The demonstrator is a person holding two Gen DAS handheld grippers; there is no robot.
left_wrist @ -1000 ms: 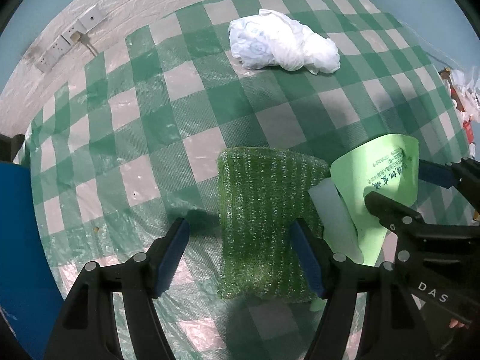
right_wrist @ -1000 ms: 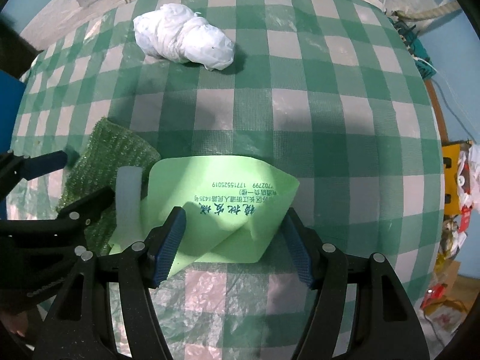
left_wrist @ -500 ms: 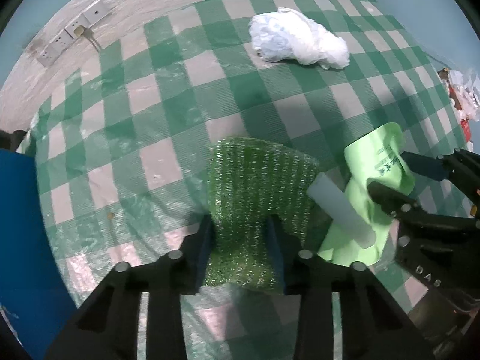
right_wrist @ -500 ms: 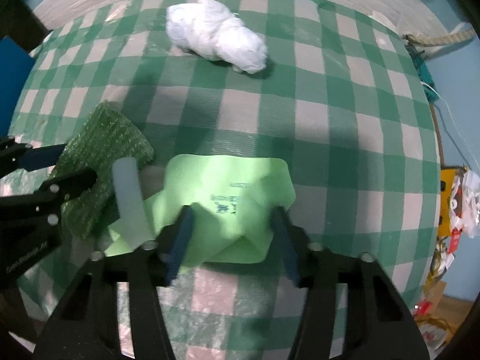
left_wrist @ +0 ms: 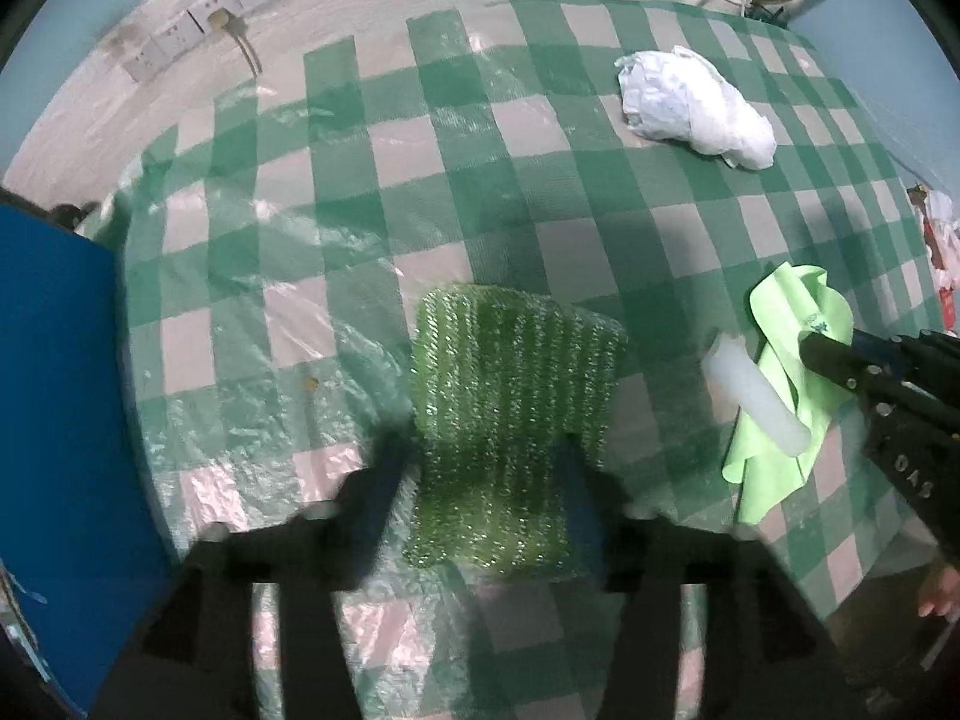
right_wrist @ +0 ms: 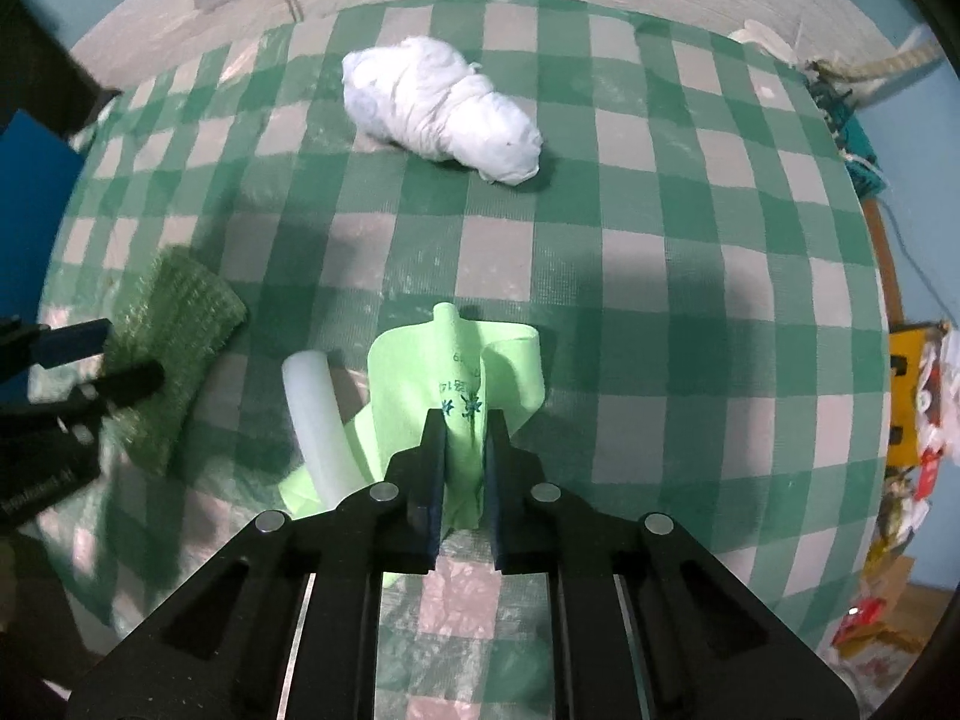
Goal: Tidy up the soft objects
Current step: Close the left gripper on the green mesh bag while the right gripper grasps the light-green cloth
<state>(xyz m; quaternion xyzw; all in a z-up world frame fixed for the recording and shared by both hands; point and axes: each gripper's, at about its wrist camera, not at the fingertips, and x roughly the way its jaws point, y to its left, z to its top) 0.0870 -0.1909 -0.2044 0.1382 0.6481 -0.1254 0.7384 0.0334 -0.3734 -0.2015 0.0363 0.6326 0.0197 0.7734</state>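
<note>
My left gripper point(left_wrist: 480, 462) is shut on a dark green sparkly knitted cloth point(left_wrist: 510, 396) and holds it off the checked tablecloth point(left_wrist: 336, 192); the fingers are blurred. It also shows at the left of the right wrist view point(right_wrist: 174, 354). My right gripper point(right_wrist: 463, 426) is shut on a light green cloth with printed characters point(right_wrist: 462, 372), bunched between the pads. A white foam tube point(right_wrist: 315, 420) lies against that cloth; it also shows in the left wrist view point(left_wrist: 753, 399). A white bundled cloth point(right_wrist: 444, 108) lies farther back.
A blue panel point(left_wrist: 54, 408) stands at the table's left edge. Wall sockets point(left_wrist: 198, 30) sit on the wall behind. Clutter of bags and a rope point(right_wrist: 900, 396) lies beyond the table's right edge.
Both grippers have closed: the left on the dark green knitted cloth, the right on the light green cloth, which is now bunched up. Both have lifted and pulled back from the table.
</note>
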